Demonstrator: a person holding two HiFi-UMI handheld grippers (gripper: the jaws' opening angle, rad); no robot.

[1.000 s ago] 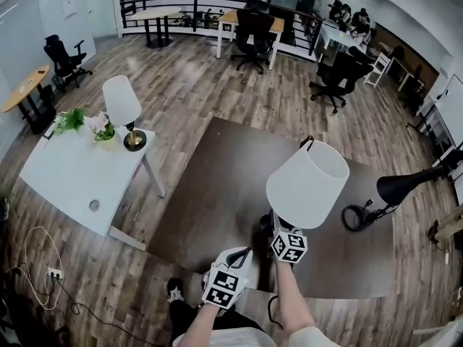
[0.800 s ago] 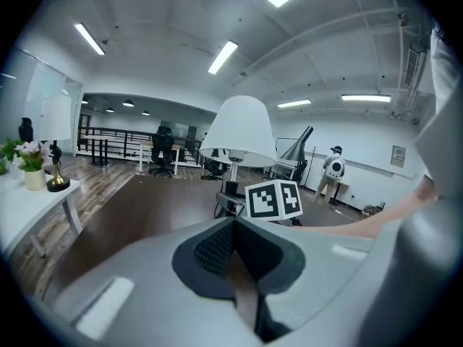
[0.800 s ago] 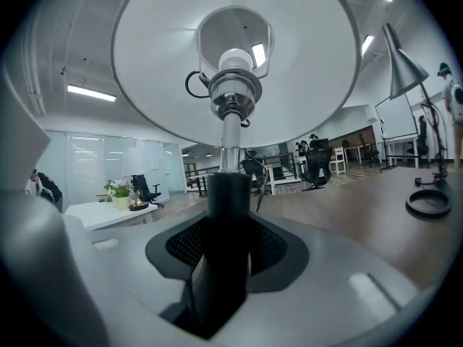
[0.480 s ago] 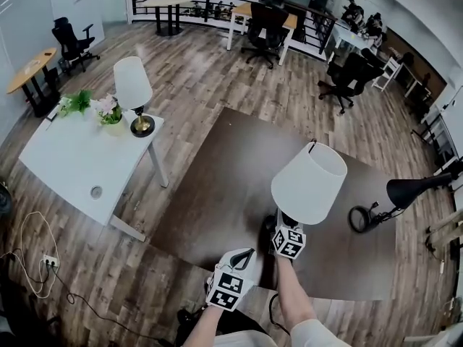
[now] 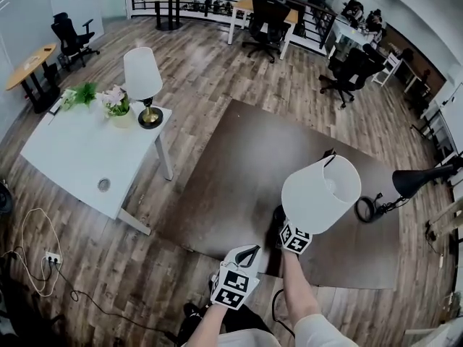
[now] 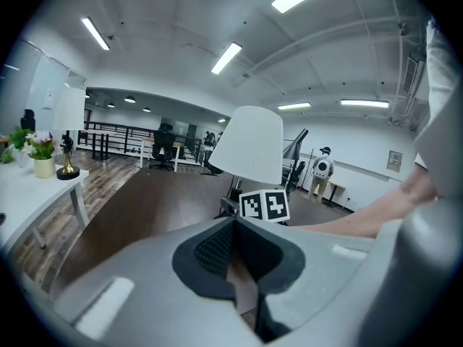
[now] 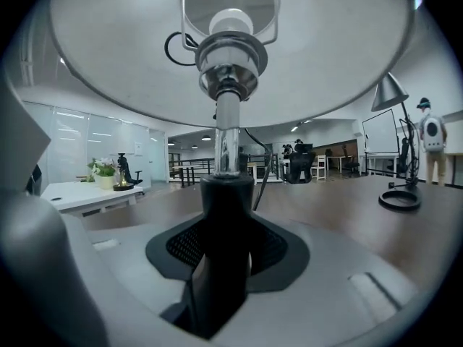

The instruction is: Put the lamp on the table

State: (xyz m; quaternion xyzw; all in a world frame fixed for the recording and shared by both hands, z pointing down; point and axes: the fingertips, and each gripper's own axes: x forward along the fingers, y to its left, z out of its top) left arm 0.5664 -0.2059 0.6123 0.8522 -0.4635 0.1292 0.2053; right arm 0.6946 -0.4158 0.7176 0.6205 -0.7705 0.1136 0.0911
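A lamp with a white shade (image 5: pixel 320 194) hangs over the brown rug (image 5: pixel 239 157), tilted. My right gripper (image 5: pixel 293 231) is shut on its black stem (image 7: pixel 226 194), just below the metal tube and bulb socket (image 7: pixel 230 56). Its jaws have just tightened slightly on the stem. The lamp's foot is hidden. My left gripper (image 5: pixel 244 254) floats beside it at the left, shut with nothing between its fingers (image 6: pixel 215 246). The white table (image 5: pixel 65 161) stands to the far left, well apart from both grippers.
On the table's far end stand another white-shaded lamp (image 5: pixel 143 74) with a brass foot and a pot of flowers (image 5: pixel 118 107). A black desk lamp (image 5: pixel 419 179) with a coiled cord lies at the rug's right. Cables and a socket strip (image 5: pixel 45 255) lie at the left.
The held lamp has sunk a little and tipped, so the shade's opening now shows from above. The left gripper has shifted slightly. The table has drifted right in the head view.
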